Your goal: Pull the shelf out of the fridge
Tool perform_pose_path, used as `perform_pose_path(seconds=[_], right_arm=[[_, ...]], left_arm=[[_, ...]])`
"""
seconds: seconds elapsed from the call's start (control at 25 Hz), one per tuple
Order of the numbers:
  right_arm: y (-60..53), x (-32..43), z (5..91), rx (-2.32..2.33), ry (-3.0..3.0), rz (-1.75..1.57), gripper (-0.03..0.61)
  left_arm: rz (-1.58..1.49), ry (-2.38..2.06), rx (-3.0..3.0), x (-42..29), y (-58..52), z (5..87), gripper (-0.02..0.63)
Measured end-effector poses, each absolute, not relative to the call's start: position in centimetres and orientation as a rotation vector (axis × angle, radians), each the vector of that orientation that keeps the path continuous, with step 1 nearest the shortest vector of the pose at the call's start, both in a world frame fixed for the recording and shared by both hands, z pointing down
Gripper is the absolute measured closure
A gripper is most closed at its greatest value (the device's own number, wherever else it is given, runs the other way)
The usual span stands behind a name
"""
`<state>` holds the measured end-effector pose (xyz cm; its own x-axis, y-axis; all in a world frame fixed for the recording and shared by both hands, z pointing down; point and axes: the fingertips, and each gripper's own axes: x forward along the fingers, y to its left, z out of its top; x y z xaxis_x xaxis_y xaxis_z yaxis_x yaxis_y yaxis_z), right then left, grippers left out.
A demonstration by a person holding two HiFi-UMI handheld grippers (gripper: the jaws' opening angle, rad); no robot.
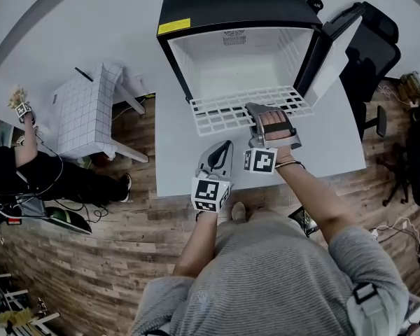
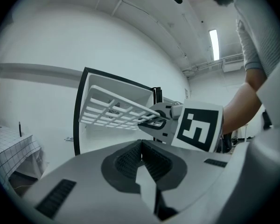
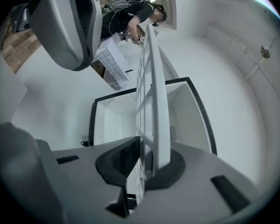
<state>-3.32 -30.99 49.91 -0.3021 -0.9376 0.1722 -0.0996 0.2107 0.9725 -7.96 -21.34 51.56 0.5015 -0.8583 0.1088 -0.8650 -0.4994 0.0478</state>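
Noting table point(image 1: 336, 152) carrying fridge point(image 1: 231, 5), door point(image 1: 339, 44) hanging open at right. Seeing shelf point(image 1: 224, 114) sticking well out of the fridge mouth, front part reaching over the table, back edge at the opening. Clamping right gripper point(image 1: 257, 110) on shelf's front rim, jaws pressing either side. Holding left gripper point(image 1: 226, 148) just beside it, nearer the table's front edge, jaws together, gripping nothing.

shelf point(image 1: 224, 114) white lattice; fridge point(image 1: 231, 2) black shell, white interior, yellow sticker point(image 1: 173, 26); table point(image 1: 182, 159) pale, perhaps grey
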Motion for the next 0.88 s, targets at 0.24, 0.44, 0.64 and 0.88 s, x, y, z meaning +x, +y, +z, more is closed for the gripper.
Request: perform_pose_path(seconds=[0.24,0.44,0.64,0.88], right_arm=[[-28.7,-1.4,48.0,1.003,-1.634,-1.262,0.543],[-27.0,0.4,45.9,1.035,-1.674,-1.272,0.543],[-25.2,1.9,43.7,1.086,-1.833,-1.189,0.543],[-24.5,3.5,42.1,1.192,-2.064,-0.993,0.543]], left_arm=[[0.117,-1.511,2.662,-7.0,-20.7,50.5,0.603],[0.134,-1.495,2.674,-5.5,-19.8,50.0,0.603],[0.141,-1.488,2.69,-4.0,-18.9,49.0,0.603],[0.145,-1.497,2.708,-2.8,-18.5,47.7,0.603]])
